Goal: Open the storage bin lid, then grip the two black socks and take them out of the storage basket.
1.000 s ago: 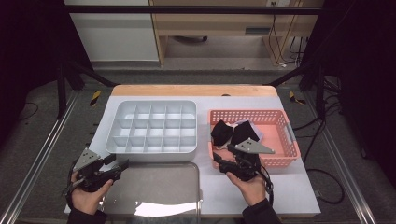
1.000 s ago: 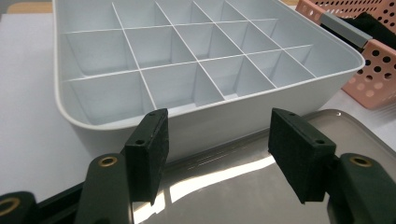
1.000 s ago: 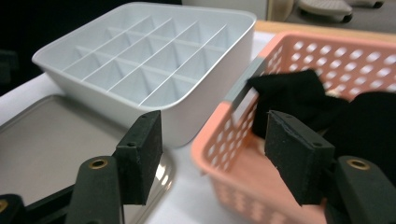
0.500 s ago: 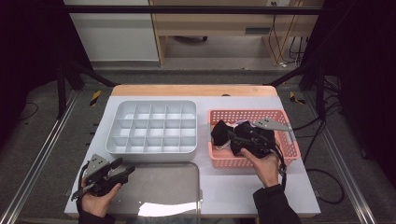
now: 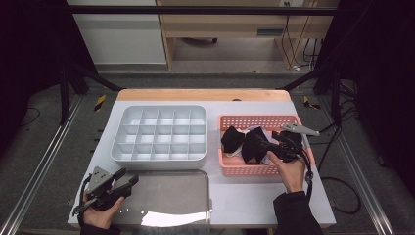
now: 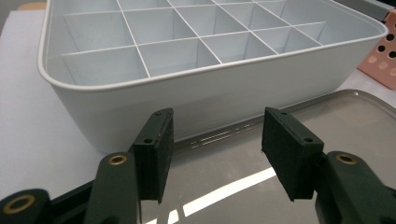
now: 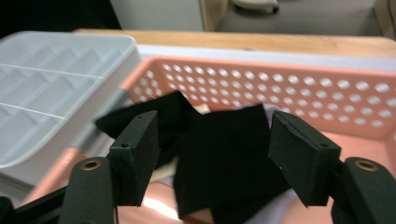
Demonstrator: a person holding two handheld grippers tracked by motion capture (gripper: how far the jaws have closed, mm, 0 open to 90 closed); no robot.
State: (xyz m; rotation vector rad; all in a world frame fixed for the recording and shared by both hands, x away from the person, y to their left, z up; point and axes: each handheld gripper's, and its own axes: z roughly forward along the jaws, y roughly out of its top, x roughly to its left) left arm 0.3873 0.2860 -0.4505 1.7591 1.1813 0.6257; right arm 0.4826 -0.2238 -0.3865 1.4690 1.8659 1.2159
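Note:
A pink perforated basket on the right of the table holds several black cloth pieces. My right gripper hovers over the basket, pointing left at the cloths. Its jaws are open and have just been closing a little; the cloth lies beyond them, untouched by the pads. My left gripper rests low at the near left, over a glossy flat tray. It is open with nothing between its jaws, which have just been closing slightly.
A white divided organiser with several empty compartments stands in the middle, left of the basket. The left gripper faces its near wall. A wooden strip edges the table's far side.
My right hand moved from the table in front of the basket up and over it, toward the cloths. The left hand shifted slightly toward the near-left corner.

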